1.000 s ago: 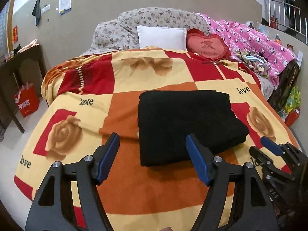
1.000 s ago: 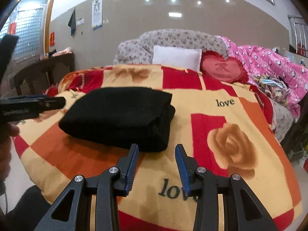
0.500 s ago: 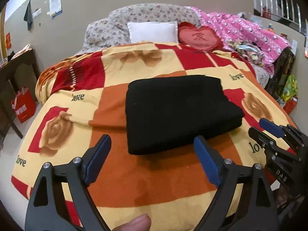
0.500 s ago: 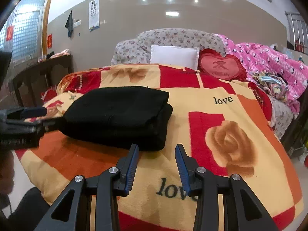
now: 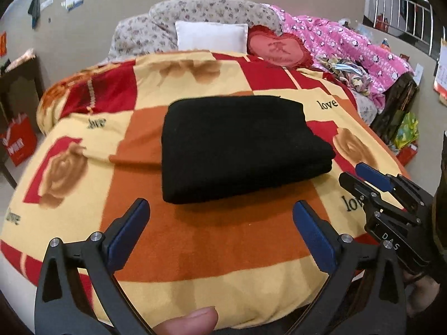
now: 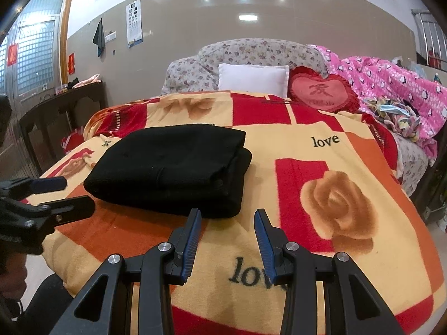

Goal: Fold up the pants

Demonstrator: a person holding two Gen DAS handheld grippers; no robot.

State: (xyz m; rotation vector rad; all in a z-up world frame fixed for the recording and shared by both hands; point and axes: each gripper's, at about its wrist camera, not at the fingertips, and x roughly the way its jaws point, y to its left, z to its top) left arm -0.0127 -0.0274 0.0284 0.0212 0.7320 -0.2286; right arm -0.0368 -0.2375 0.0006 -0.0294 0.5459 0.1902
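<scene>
The black pants (image 5: 240, 148) lie folded in a neat rectangular stack on the orange, red and yellow blanket (image 5: 223, 245); they also show in the right wrist view (image 6: 170, 170). My left gripper (image 5: 220, 209) is open and empty, held above the blanket just in front of the stack's near edge. My right gripper (image 6: 227, 216) is open and empty, near the stack's right front corner. The right gripper also shows at the right of the left wrist view (image 5: 360, 176), and the left gripper at the left of the right wrist view (image 6: 64, 195).
A white pillow (image 5: 212, 36), a red heart cushion (image 5: 279, 48) and a pink quilt (image 5: 349, 44) lie at the bed's head and right side. A dark table (image 6: 56, 111) and a red bag (image 5: 18, 145) stand left of the bed.
Both grippers have drawn back from the folded pants toward the bed's near edge. The left gripper's jaws have opened wider. The pants have not moved.
</scene>
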